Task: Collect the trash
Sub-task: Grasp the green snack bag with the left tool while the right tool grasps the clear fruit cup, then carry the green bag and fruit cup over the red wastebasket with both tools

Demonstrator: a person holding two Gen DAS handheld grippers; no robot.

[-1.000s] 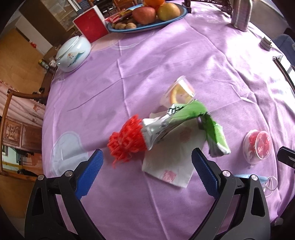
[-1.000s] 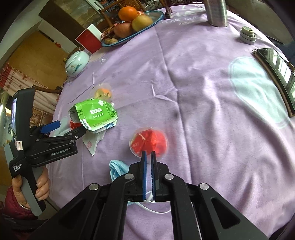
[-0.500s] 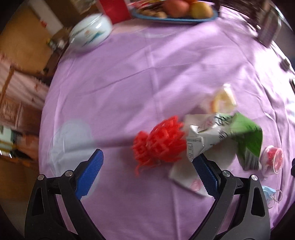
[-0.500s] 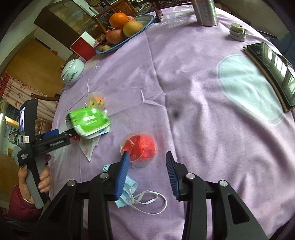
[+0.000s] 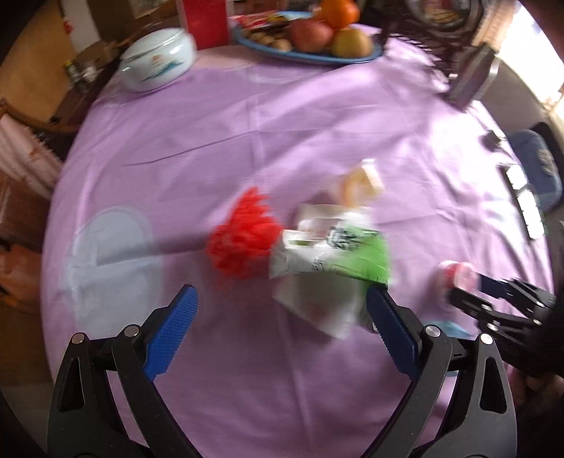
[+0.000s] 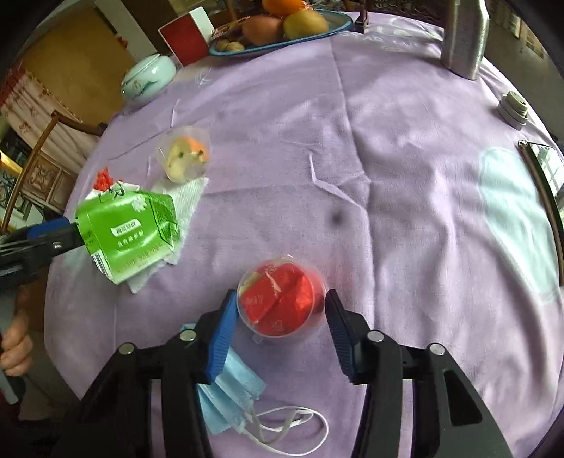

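A clear plastic cup with a red wrapper inside [image 6: 280, 303] stands on the purple tablecloth [image 6: 387, 158]. My right gripper [image 6: 281, 297] is open around it, one blue pad on each side, not squeezing. A blue face mask [image 6: 229, 387] lies under that gripper's left finger. Further left lie a green snack bag [image 6: 127, 236], a white napkin [image 6: 187, 197], a second clear cup with food scraps [image 6: 185, 155] and a red mesh ball [image 5: 243, 243]. My left gripper [image 5: 280, 294] hovers open above the table, its right fingertip [image 5: 379, 299] at the green bag's [image 5: 352, 260] corner.
At the far edge stand a blue plate of fruit [image 6: 338, 26], a red box [image 6: 185, 35], a pale lidded jar [image 6: 148, 79] and a metal bottle [image 6: 465, 38]. A small white cap [image 6: 513, 109] and a dark flat device [image 6: 546, 169] lie at the right. A wooden chair [image 6: 31, 158] stands left.
My right gripper went from shut to open and moved forward, so the red cup now sits between its fingers. My left gripper shifted, bringing its right finger to the green bag.
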